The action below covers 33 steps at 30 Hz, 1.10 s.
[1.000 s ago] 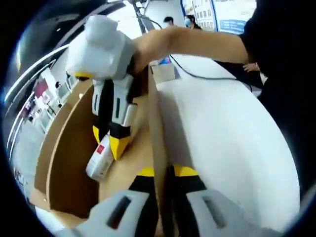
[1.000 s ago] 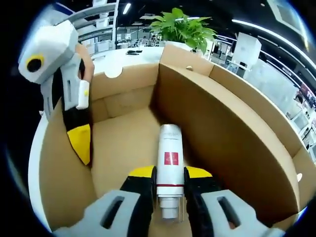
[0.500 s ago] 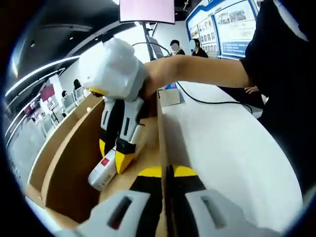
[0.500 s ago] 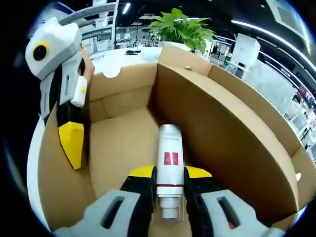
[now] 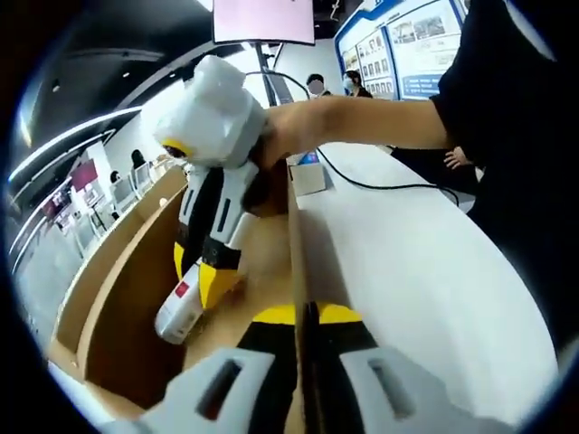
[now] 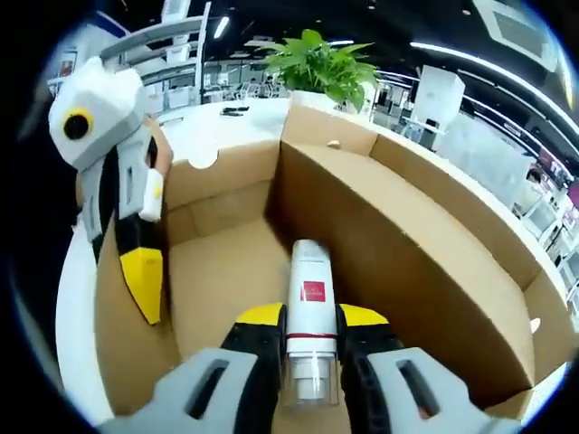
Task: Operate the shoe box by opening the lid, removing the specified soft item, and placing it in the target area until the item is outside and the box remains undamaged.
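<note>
Right gripper (image 6: 310, 330) clamps the white tube (image 6: 309, 312) mid-body, inside the open shoe box (image 6: 407, 262). Left gripper (image 5: 305, 327) pinches the box's side wall. Tube looks light, squeezable, slick; grip near its cap end.

There is one open cardboard shoe box (image 6: 398, 226) on one white worktop (image 5: 407, 262), and inside it one white tube (image 6: 310, 312) with a red label. Two hand-held grippers are counted: the right hand-held gripper (image 6: 310, 362) and the left hand-held gripper (image 5: 304, 339). One potted plant (image 6: 317, 63) stands at the worktop's far edge.
</note>
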Available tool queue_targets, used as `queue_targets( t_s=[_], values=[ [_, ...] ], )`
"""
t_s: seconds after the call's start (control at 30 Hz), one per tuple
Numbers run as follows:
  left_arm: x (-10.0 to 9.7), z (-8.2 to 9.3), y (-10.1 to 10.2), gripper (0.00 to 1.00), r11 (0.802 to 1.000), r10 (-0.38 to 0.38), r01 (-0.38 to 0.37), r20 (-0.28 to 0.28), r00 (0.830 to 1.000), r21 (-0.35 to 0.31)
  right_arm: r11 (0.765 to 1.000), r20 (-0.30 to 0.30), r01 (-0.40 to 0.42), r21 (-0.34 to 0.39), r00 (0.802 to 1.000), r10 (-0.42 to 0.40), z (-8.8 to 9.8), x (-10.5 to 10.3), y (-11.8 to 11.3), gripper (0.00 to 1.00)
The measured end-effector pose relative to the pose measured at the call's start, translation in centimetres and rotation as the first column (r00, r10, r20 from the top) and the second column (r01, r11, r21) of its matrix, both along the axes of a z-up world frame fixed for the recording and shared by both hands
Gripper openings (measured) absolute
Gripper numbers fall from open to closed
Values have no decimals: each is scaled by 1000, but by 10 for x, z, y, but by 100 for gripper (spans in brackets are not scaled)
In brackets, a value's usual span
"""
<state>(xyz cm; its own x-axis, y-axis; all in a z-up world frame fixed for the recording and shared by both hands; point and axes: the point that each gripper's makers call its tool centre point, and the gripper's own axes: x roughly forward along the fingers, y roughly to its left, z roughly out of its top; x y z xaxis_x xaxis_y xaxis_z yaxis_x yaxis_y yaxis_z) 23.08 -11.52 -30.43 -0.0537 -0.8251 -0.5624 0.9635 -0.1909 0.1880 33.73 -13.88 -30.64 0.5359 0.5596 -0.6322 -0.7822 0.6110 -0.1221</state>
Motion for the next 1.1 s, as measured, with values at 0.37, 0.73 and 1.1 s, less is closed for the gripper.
queue_targets(
  t_s=[0.37,0.73,1.1],
  values=[
    [2,1,-1,3,1000,13,-13,-8,1000,-2,998,105,63,15,992,-64,47,-4,-6,21],
    [2,1,0,3,1000,9,-9,-8,1000,-4,984,239,163,68,955,-175,108,-35,-39,21],
    [1,1,0,3,1000,8,-8,-12,1000,-3,934,315,341,111,879,-358,149,-88,-109,21]
  ],
)
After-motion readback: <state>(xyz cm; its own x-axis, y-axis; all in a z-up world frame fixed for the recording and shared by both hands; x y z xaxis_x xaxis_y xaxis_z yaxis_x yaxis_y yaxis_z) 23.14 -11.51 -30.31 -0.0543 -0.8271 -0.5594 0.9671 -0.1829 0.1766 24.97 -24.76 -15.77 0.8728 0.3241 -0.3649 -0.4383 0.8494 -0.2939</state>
